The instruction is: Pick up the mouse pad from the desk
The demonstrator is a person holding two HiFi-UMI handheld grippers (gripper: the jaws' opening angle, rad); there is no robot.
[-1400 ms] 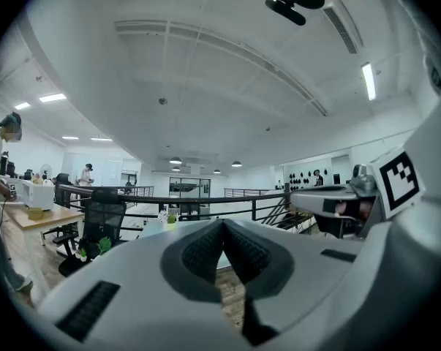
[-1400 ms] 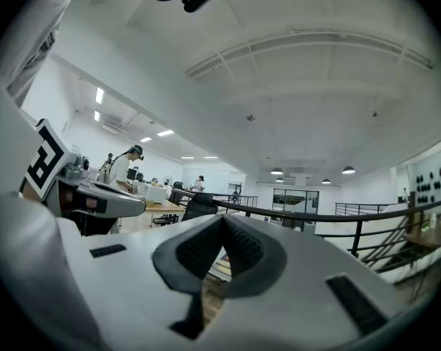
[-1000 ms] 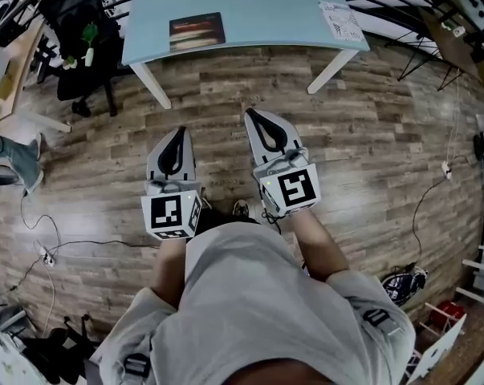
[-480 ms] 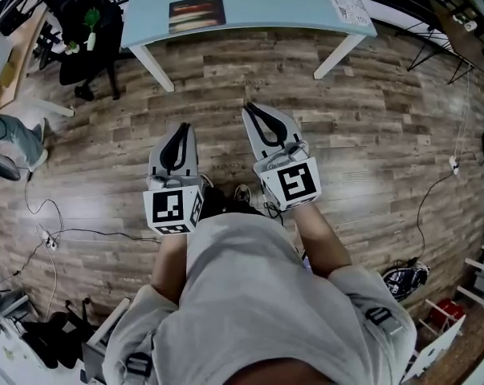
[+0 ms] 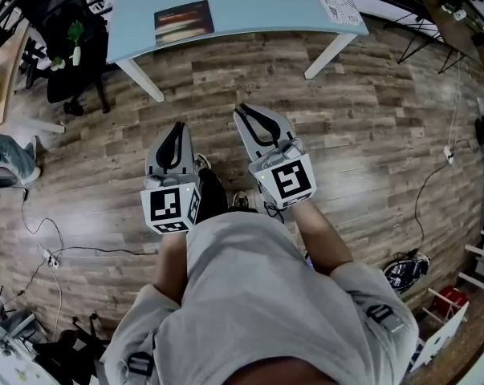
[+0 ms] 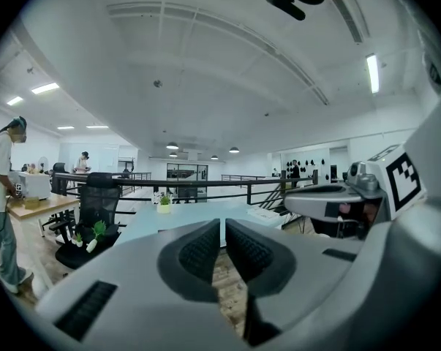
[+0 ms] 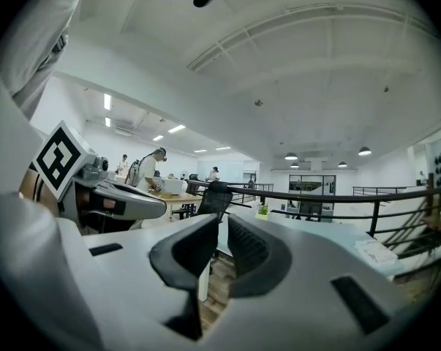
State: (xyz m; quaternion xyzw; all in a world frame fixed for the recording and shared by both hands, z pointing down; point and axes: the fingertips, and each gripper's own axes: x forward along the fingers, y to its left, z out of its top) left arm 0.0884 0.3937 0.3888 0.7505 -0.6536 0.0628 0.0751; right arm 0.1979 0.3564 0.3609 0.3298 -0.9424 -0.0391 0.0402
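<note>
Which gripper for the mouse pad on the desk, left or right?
Probably left. In the head view the mouse pad lies on the left half of the desk, about straight ahead of the left gripper; the right gripper sits off to its side. Both jaws have just been opening, empty.

Floor (image 5: 386,135): wood-look planks, brown-grey. A light-blue desk (image 5: 258,6) on white angled legs stands on it. A black office chair (image 6: 97,199) is beside the desk. A black railing (image 6: 205,184) runs behind. The ceiling (image 6: 205,64) is white, with strip lights (image 6: 372,73) on.
</note>
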